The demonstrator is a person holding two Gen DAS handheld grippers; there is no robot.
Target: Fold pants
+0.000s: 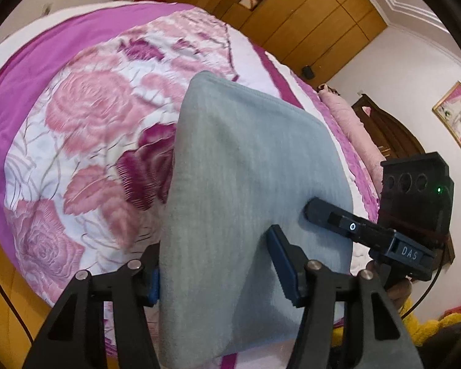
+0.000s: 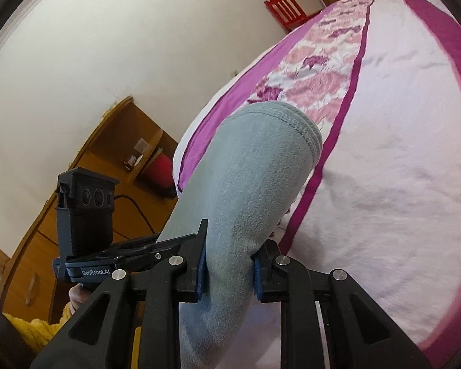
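Observation:
The pants (image 1: 246, 184) are soft grey-blue cloth, folded into a thick pad and held above the bed. My left gripper (image 1: 218, 264) has its blue-padded fingers on either side of the pants' near edge, shut on the cloth. My right gripper (image 1: 322, 212) shows in the left wrist view with its fingers on the pants' right edge. In the right wrist view my right gripper (image 2: 229, 264) is shut on the pants (image 2: 255, 178), whose stitched hem end points away over the bed. The left gripper's body (image 2: 89, 215) shows at the left there.
The bed (image 1: 86, 129) has a pink and purple floral cover (image 2: 399, 169) and pink pillows (image 1: 350, 123) at the head. Wooden wardrobes (image 1: 307, 9) stand behind. A red chair (image 2: 287, 10) stands by the far wall. A wooden shelf unit (image 2: 113, 141) stands at the left.

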